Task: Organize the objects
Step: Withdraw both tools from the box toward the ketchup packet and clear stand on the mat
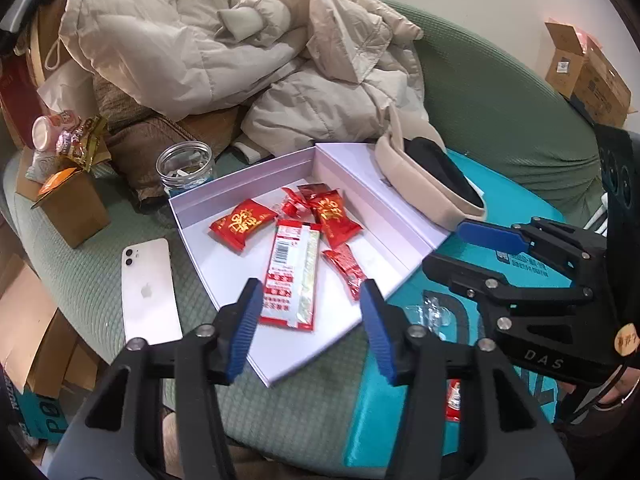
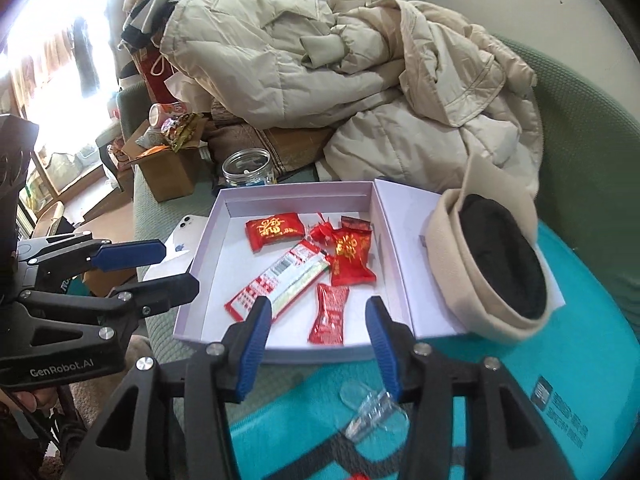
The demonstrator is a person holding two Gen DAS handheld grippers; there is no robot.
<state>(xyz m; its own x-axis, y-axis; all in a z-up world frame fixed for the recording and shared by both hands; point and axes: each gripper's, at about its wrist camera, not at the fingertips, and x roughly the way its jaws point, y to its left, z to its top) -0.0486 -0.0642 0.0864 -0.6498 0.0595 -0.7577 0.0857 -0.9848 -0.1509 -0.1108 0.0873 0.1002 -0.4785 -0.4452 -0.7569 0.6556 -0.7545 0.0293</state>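
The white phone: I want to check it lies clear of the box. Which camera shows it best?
The left wrist view: the white phone lies whole, back up, on the green cushion, apart from the white box. In the right wrist view only a part of it shows, behind the box wall and the left hand-held gripper.

Left gripper, right gripper (seemingly empty) agape.
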